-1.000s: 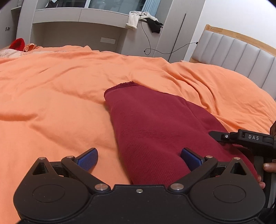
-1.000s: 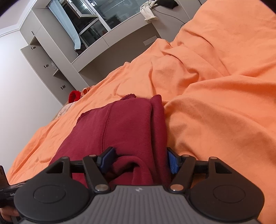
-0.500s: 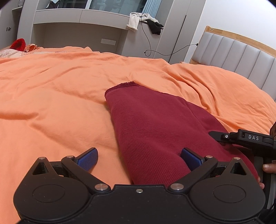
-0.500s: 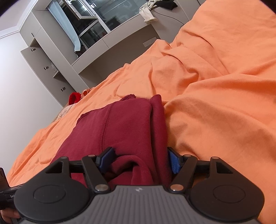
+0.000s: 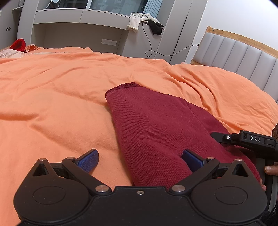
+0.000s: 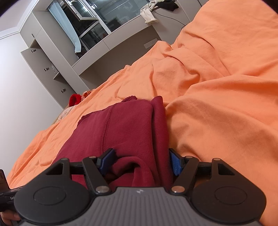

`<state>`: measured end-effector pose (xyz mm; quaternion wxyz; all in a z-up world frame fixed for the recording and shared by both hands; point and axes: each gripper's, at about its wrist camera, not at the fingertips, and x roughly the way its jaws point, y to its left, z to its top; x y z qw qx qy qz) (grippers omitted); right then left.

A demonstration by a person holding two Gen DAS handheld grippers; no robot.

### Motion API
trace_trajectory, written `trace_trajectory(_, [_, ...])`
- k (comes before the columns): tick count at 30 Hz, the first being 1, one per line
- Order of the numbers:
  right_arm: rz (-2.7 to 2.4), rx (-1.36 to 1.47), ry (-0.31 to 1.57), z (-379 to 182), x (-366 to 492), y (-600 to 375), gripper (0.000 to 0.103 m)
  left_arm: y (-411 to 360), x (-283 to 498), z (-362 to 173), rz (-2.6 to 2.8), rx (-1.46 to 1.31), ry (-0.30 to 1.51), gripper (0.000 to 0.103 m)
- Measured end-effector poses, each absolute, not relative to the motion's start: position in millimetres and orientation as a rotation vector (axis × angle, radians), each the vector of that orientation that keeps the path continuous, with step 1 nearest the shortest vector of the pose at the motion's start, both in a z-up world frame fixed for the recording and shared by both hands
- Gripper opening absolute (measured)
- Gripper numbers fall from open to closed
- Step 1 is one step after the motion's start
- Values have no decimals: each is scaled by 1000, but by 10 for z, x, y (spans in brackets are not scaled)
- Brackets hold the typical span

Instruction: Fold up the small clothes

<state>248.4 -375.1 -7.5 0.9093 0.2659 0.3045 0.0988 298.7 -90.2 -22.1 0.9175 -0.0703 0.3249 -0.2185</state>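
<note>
A dark red knit garment (image 5: 156,125) lies folded lengthwise on the orange bedcover (image 5: 60,97), its hem pointing away from me. My left gripper (image 5: 139,153) stands wide open over the near left edge: one blue pad rests on the bedcover, the other on the red cloth. My right gripper (image 6: 141,152) is open around the bunched near right edge of the garment (image 6: 125,125), a blue pad on each side of the cloth. In the left wrist view the right gripper's black body (image 5: 243,139) shows at the far right, held by a hand (image 5: 269,167).
A grey padded headboard (image 5: 234,50) rises at the right. Behind the bed a grey shelf unit (image 5: 83,15) carries white and black clothes (image 5: 139,20) and a hanging cable. A red item (image 5: 18,44) lies at the far left end of the bed.
</note>
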Motion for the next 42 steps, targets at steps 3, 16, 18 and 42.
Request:
trace_trajectory(3, [202, 550, 627, -73, 2486, -3752, 71, -901, 2990, -223, -450, -147, 670, 103])
trace_trajectory(16, [214, 517, 611, -27, 2475, -3708, 61, -901, 2998, -219, -456, -148, 681, 103])
trace_trajectory(18, [219, 514, 609, -12, 2480, -3699, 54, -907, 3030, -206, -466, -146, 700, 103])
trace_trajectory(42, [317, 250, 305, 591, 2835, -2718, 26, -970, 2870, 410, -364, 60, 361, 27])
